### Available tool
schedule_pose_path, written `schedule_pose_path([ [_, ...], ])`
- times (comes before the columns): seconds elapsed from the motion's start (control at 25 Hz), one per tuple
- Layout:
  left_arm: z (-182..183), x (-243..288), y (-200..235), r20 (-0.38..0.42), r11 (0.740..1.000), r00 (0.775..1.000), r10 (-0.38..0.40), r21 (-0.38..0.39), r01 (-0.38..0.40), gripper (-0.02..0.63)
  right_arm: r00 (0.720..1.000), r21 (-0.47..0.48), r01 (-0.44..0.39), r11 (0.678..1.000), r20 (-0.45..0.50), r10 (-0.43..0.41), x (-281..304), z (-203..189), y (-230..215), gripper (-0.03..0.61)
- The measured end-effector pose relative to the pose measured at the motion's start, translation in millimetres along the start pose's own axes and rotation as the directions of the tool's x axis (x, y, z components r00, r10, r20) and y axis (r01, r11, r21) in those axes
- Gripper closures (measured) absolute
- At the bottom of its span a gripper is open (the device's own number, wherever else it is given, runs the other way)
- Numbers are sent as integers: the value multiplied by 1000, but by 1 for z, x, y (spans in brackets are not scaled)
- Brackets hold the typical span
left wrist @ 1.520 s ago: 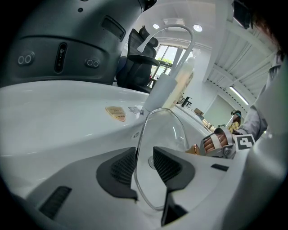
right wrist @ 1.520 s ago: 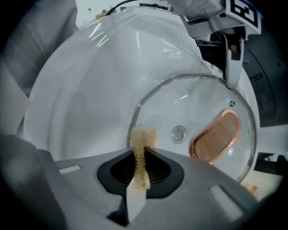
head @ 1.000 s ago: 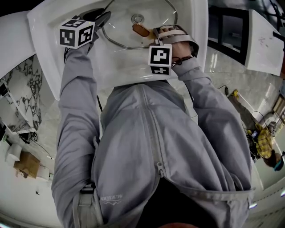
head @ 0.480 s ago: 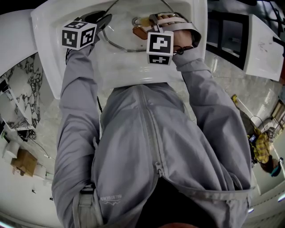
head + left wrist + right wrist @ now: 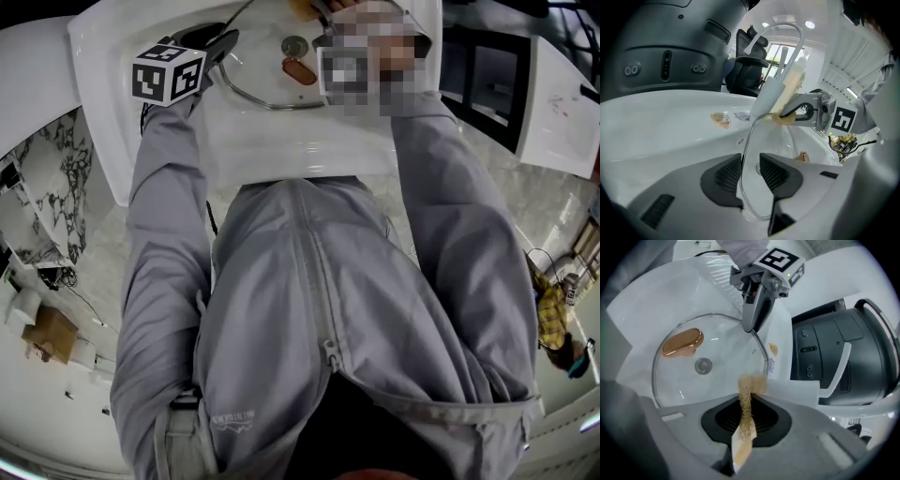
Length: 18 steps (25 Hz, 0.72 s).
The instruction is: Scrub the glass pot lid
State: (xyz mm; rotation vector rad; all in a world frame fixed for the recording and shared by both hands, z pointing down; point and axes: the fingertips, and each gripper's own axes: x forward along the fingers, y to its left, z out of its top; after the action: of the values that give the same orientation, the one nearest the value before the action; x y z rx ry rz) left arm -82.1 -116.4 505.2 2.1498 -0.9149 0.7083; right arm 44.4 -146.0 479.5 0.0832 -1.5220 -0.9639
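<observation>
Glass lid (image 5: 717,345) rim sits clamped in my left tongs (image 5: 750,169); both arms reach forward, right tongs (image 5: 746,412) pinching a tan sponge (image 5: 750,384) at its far rim.

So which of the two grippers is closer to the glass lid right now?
Left. The left gripper clamps the rim of the lid between its jaws. The right gripper sits just off the glass, pinching a sponge whose tip reaches the rim further round.
</observation>
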Motion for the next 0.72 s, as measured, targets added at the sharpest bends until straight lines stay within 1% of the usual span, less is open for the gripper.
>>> schedule_pose_path([
  [0.12,0,0,0,5,1000,1000,-4,-5,4,497,999,-42,50,998,18,-49,1,-2,4,546],
  [0.28,1,-1,-1,8,1000,1000,-4,-4,4,497,998,-13,61,998,23,-61,-1,-7,10,546],
  [0.36,1,-2,-1,11,1000,1000,-4,-9,4,499,998,36,63,997,22,-64,-3,-10,15,546],
  [0.44,1,-2,-1,20,1000,1000,-6,-15,7,500,997,124,63,990,29,-67,-6,-11,24,546],
  [0.48,1,-2,-2,23,1000,1000,-7,-16,7,500,997,149,68,987,22,-72,-6,-14,28,546],
  [0.6,2,-4,-1,28,1000,1000,-7,-17,8,502,996,176,87,981,-26,-83,-5,-25,37,546],
  [0.72,2,-4,-2,39,1000,999,-11,-24,12,503,996,225,82,971,-51,-72,-6,-30,44,546],
])
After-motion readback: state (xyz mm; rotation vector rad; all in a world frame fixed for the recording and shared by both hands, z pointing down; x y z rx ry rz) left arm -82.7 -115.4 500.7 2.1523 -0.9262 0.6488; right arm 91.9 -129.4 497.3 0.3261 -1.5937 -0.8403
